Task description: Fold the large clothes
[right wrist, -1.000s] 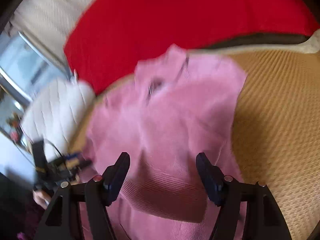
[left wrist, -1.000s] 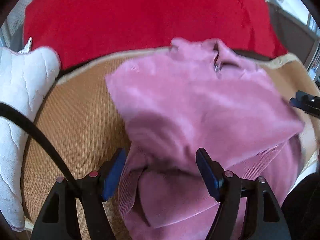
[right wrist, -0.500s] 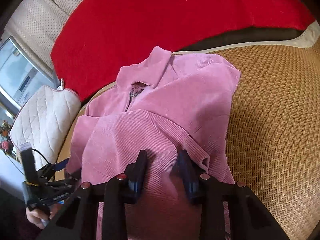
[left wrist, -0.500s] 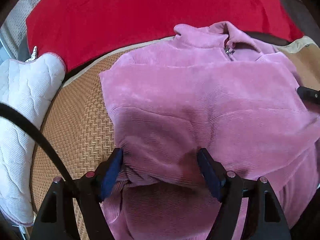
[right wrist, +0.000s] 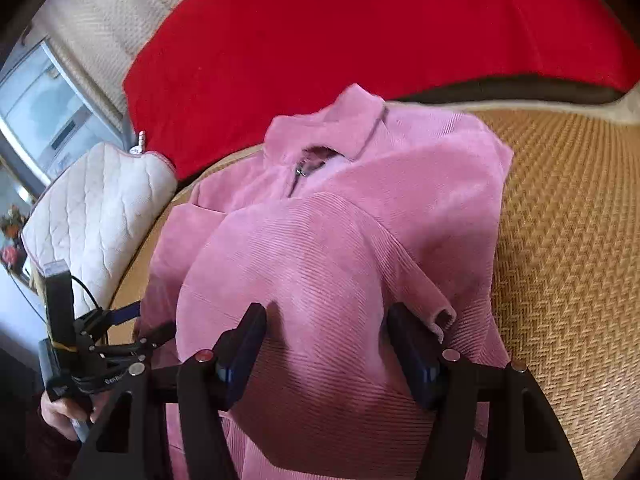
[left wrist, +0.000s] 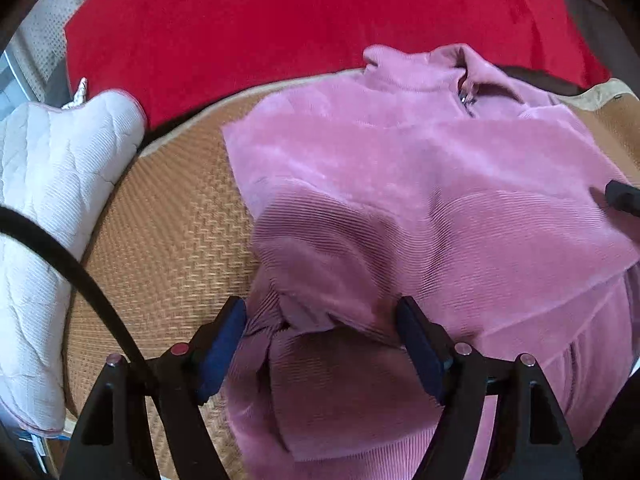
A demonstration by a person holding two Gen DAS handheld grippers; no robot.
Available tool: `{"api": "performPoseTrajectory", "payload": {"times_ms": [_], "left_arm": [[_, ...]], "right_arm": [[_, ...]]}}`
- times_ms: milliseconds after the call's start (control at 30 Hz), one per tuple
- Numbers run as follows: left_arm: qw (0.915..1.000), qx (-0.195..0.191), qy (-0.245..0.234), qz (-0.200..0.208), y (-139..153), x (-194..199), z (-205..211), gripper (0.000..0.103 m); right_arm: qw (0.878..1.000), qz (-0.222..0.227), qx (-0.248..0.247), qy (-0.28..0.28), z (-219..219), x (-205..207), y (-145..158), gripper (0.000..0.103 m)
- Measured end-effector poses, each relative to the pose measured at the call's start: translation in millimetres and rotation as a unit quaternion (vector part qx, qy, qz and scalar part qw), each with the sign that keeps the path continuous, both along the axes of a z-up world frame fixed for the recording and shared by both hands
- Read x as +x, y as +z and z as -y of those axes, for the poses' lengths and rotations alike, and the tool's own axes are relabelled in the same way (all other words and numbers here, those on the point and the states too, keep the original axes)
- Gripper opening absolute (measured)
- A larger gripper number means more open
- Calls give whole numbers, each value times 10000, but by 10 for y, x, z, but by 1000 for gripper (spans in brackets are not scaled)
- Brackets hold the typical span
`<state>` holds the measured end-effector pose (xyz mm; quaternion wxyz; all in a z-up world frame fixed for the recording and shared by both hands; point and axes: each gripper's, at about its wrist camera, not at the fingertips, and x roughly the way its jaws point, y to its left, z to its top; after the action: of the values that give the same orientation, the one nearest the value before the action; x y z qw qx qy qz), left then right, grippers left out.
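Both tongs stand apart: the right tongs, pinched on a sleeve half a second ago, have released it across the pink sweater on the woven mat; left tongs hover open. Sleeves are in; the body fold remains.

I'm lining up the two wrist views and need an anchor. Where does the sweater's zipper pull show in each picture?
Left wrist view: the zipper pull sits upper right, just below the pink sweater collar.
Right wrist view: the zipper pull sits just left of centre in the upper half, under the open collar.
Shared landmark: the white quilted cushion, at the left in both.
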<state>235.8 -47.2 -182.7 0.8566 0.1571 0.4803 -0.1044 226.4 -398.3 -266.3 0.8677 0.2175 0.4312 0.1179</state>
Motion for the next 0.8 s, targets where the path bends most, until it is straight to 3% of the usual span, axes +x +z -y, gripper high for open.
{"api": "performPoseTrajectory", "payload": {"times_ms": [200, 267, 333, 400, 500, 600, 700, 733, 800], "left_arm": [[9990, -382, 182, 175, 279, -244, -365, 78], [9984, -427, 299, 241, 332, -348, -520, 78], [9977, -487, 400, 249, 367, -473, -692, 78], [9971, -585, 440, 230, 415, -572, -847, 78], [9963, -745, 384, 162, 447, -795, -1009, 78], [9955, -926, 216, 6, 448, -959, -1103, 78], [9929, -1142, 97, -311, 361, -1105, -1188, 78], [9916, -1225, 67, -413, 333, -1143, -1218, 78], [9882, -1420, 3, -571, 284, -1212, -1262, 78]], "right_arm": [[9960, 731, 262, -449, 256, -279, 223, 67], [9973, 631, 113, -354, 212, -242, 229, 62], [9995, 116, -247, -155, 109, -148, 57, 46], [9988, -255, -413, -61, 49, -100, -96, 45], [9997, -110, -195, -57, 120, -179, 47, 45], [9995, 10, 261, -182, 274, -339, 151, 48], [9982, 154, 552, -153, 366, -590, 218, 61], [9979, 162, 623, -121, 364, -675, 229, 69], [9964, 130, 835, -32, 407, -885, 220, 71]]}}
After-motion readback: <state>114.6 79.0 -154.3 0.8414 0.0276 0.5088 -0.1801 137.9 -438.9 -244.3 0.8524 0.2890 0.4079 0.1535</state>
